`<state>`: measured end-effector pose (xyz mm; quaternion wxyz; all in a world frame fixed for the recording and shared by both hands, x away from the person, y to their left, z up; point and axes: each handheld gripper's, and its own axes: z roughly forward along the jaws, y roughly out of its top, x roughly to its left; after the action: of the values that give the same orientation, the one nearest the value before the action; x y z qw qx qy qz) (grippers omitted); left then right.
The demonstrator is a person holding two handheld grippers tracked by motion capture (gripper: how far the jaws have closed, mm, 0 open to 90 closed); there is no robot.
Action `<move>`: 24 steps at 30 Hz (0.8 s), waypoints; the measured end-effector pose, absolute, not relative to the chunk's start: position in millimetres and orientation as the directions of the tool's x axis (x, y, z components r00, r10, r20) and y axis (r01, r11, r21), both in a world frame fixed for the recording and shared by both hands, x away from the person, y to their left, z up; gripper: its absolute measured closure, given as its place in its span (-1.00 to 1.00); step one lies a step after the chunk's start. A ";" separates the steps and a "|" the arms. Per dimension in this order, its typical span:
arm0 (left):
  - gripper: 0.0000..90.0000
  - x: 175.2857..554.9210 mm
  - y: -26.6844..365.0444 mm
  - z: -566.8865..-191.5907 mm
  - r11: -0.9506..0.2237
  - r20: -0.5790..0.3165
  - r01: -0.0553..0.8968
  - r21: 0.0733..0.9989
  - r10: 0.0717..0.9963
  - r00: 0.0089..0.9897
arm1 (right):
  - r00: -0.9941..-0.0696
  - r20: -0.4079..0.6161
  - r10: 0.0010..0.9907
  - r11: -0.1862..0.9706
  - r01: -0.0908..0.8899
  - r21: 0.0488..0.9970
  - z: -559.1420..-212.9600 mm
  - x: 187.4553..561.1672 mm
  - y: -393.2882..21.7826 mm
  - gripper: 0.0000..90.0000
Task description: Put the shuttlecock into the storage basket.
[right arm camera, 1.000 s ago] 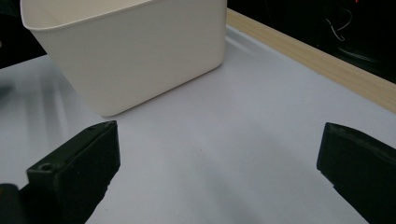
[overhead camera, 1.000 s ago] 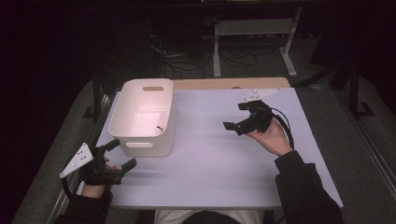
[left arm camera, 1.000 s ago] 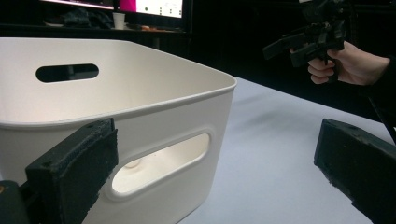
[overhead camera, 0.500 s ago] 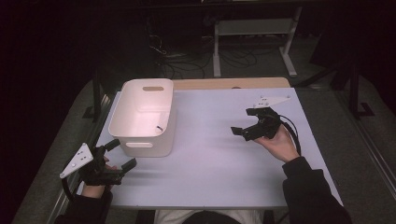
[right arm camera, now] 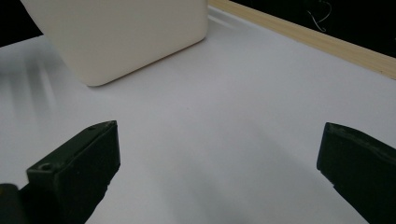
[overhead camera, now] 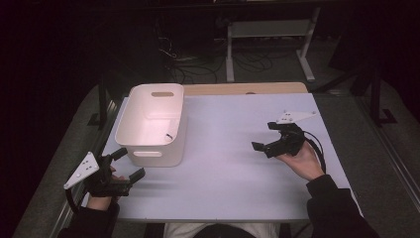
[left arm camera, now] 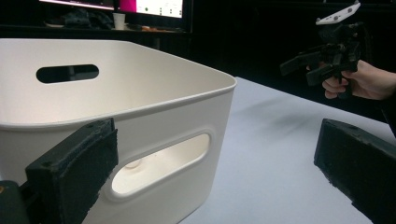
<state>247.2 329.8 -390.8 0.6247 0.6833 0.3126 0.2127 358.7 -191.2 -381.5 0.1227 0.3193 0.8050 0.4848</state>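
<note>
Presently: white bin [overhead camera: 153, 124] on desk [overhead camera: 233, 163], long axis running away from person. Left gripper [overhead camera: 123, 167] just beside near handle wall, fingers apart, empty. Right gripper [overhead camera: 267, 140] well apart, fingers apart, empty. Left hand nearer.

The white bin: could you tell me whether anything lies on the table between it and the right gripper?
Nothing visible does. In the high view, bare table runs from the right gripper to the white bin. The right gripper view shows the same open surface between its spread fingers and the bin.

White table [overhead camera: 233, 119] bears 1 bin [overhead camera: 151, 124].
</note>
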 end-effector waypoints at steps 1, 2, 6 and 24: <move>-1.00 247.2 329.8 -390.8 -0.025 -0.099 0.161 0.987 0.692 0.715 | -0.764 0.114 0.635 0.322 0.395 0.860 -382.2 357.7 -192.4 -1.00; -1.00 247.2 329.8 -390.8 -0.025 -0.098 0.160 0.987 0.692 0.715 | -0.762 0.117 0.637 0.314 0.395 0.864 -383.3 356.3 -195.0 -1.00; -1.00 247.0 329.7 -390.7 -0.026 -0.097 0.159 0.987 0.691 0.716 | -0.754 0.116 0.646 0.299 0.390 0.871 -386.1 351.4 -201.6 -1.00; -1.00 246.7 329.5 -390.6 -0.029 -0.092 0.154 0.988 0.691 0.717 | -0.708 0.120 0.696 0.264 0.409 0.874 -404.9 331.0 -231.1 -1.00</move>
<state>246.7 329.5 -390.6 0.6246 0.6844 0.3087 0.2149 331.0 -231.1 -404.9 0.1458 0.3533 0.7817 0.4929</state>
